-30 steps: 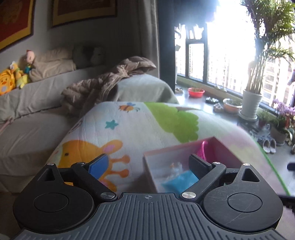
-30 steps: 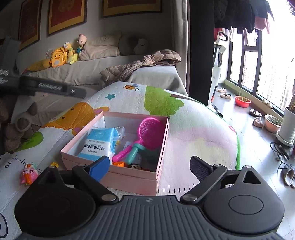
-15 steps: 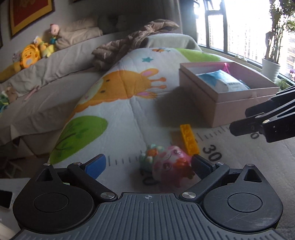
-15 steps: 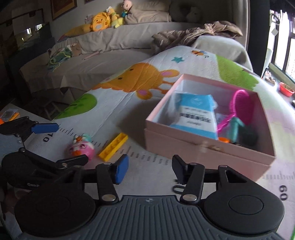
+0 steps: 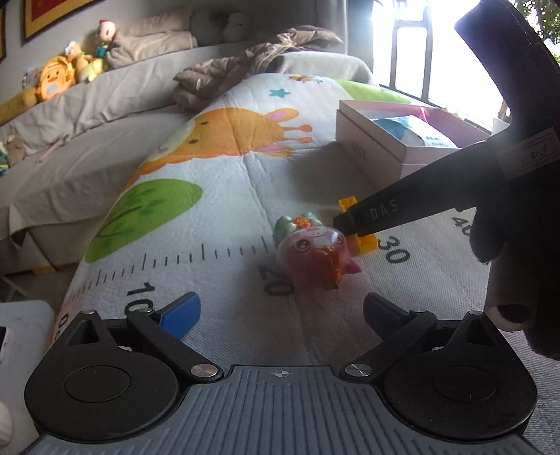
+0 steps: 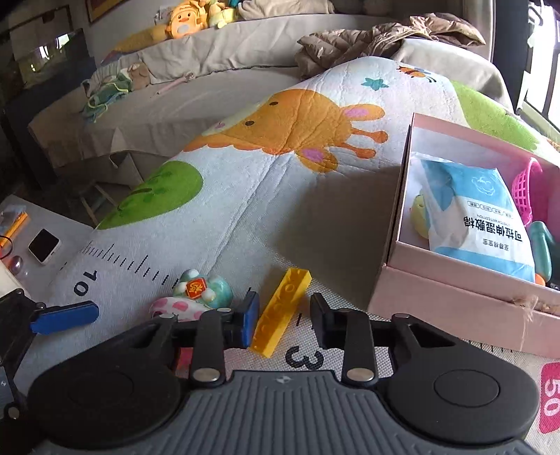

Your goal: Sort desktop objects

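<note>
A yellow brick point(image 6: 284, 309) lies on the printed play mat point(image 6: 245, 196) between the jaws of my right gripper point(image 6: 285, 321). The jaws are closing: the blue pad is at the brick's near end, while the black pad stands a little off it. Just left of it lies a pink pig toy point(image 5: 311, 260), in front of my left gripper point(image 5: 281, 311), which is wide open and holds nothing. A finger of the right gripper point(image 5: 402, 210) crosses the left wrist view and hides part of the brick point(image 5: 365, 242). The pink box point(image 6: 455, 301) holds a blue wipes pack point(image 6: 472, 217) and a pink strainer point(image 6: 525, 189).
A gloved hand point(image 5: 518, 217) fills the right of the left wrist view. A grey sofa point(image 6: 210, 52) with plush toys point(image 6: 183, 22) and a brown jacket point(image 6: 378, 38) lies behind the mat. A small white device point(image 6: 43, 245) sits on a side surface at the left.
Both grippers came down toward the mat. The right jaws narrowed from wide open around the yellow brick. The left gripper drew close to the pig toy and stayed wide open.
</note>
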